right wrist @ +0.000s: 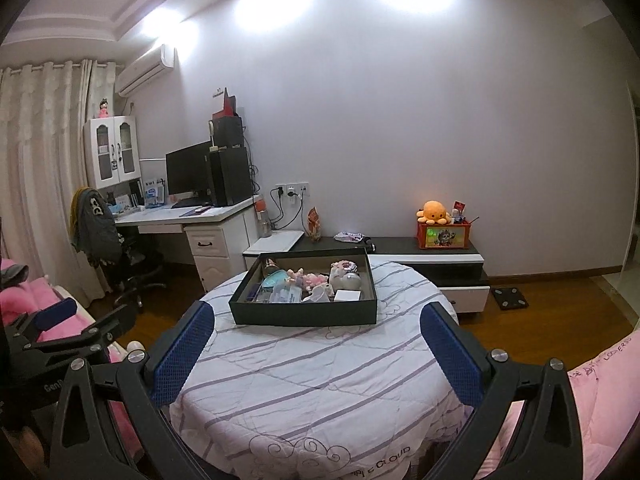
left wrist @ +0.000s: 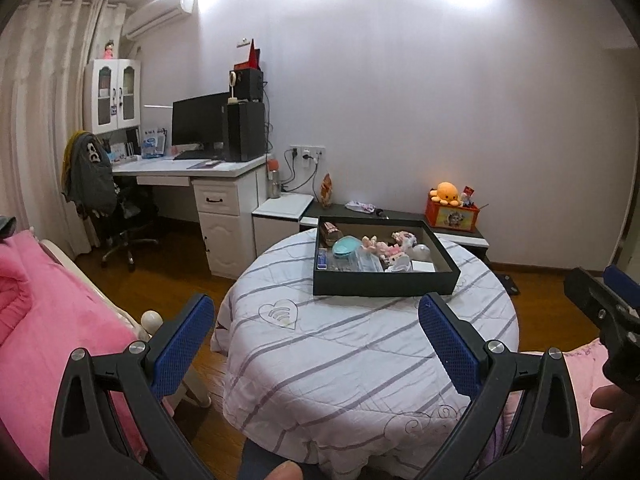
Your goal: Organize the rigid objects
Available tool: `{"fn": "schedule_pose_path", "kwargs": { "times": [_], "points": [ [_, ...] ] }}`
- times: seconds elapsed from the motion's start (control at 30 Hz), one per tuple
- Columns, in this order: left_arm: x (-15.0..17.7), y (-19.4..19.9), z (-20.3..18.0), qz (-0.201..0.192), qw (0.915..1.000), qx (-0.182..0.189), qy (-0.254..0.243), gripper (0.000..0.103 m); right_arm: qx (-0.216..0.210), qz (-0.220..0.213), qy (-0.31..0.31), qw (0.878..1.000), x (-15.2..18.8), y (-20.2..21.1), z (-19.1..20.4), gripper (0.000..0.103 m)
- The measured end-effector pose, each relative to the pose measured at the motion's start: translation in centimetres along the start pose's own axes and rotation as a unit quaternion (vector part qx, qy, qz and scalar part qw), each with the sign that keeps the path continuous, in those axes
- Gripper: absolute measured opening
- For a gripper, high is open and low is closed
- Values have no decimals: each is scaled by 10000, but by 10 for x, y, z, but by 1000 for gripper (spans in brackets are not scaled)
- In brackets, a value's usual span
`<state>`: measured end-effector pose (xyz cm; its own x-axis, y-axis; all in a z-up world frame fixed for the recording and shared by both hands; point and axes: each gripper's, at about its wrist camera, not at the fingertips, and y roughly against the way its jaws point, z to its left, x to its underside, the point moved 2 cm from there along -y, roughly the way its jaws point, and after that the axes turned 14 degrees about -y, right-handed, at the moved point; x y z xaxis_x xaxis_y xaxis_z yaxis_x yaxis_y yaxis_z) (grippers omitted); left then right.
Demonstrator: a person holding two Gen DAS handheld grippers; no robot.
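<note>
Claws are held wide apart on both sides: the left gripper (left wrist: 316, 344) and the right gripper (right wrist: 316, 350) each show blue pads spread with nothing between them, and both hang over the near edge of the round table (right wrist: 304, 400), which is draped in a striped quilt. Farther out, toward the far side of the table, a shallow black box (right wrist: 304, 312) is seen, and the task's small items (right wrist: 312, 282) lie jumbled inside it: a teal lid, pink plush pieces, clear plastic cases and a white box among them. No item is seen on the quilt outside the box.

Such a scene would fit sorting still to come or items already gathered in. If anything is to be picked, a rigid piece at the pile's edge would best be approached from above, with the pads set on flat opposite faces and closed gently, since the clear cases may slip and neighbours could be dragged along. The box wall should be cleared on the way in.
</note>
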<state>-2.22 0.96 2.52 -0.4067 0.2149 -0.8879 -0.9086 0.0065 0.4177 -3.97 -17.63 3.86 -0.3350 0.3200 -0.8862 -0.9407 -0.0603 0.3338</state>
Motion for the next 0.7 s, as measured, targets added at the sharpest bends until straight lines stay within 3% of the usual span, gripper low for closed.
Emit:
{"fn": "schedule_pose_path", "kwargs": {
  "times": [0.7],
  "points": [
    [-1,14,-7,-212,9995,-85,-195,103,26,121,11,9999,10,-6,-3,103]
  ]
}}
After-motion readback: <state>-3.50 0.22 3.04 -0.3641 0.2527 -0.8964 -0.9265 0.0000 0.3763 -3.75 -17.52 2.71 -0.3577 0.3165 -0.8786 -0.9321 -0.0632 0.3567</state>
